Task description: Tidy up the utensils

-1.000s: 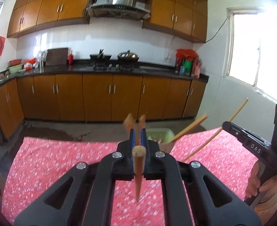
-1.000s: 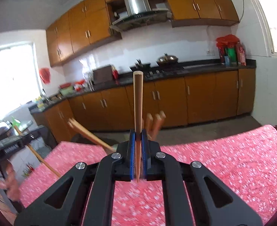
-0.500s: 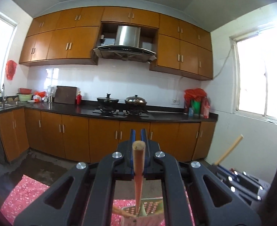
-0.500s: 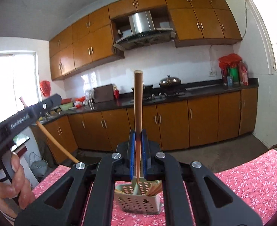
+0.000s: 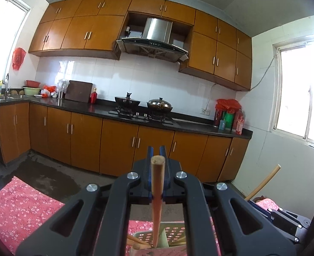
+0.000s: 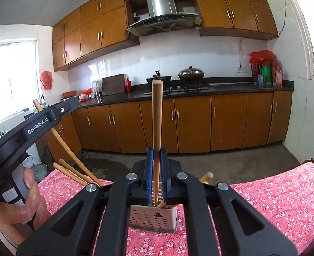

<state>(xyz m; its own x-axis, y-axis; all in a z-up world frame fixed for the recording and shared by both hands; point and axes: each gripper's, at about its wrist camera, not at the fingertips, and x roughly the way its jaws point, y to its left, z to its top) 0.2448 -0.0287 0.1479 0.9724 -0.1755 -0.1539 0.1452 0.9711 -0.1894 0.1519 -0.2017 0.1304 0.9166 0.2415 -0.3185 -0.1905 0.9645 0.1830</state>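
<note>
The left gripper [image 5: 156, 155] is pinching a wooden chopstick [image 5: 157, 200] between its blue pads [image 5: 149, 170], the stick running upright with its narrow tip reaching down into the perforated utensil holder [image 5: 174, 237] that is sitting on the red floral tablecloth [image 5: 18, 209] just below. More chopsticks [image 5: 138, 243] are lying slanted inside the holder at its left side. The right gripper [image 6: 156, 155] is likewise clamping a second wooden chopstick [image 6: 157, 123] between its pads, holding it vertical over the same holder [image 6: 152, 218], with the lower end passing down toward the basket's opening; whether the tip is touching the bottom cannot be told. In the right wrist view the left gripper's black body [image 6: 35, 125] is showing at the left, gripped by the person's left hand [image 6: 18, 209], and several chopsticks [image 6: 71, 170] are leaning out leftward from the holder. Wooden kitchen cabinets [image 6: 199, 121] are standing far behind the table.
</note>
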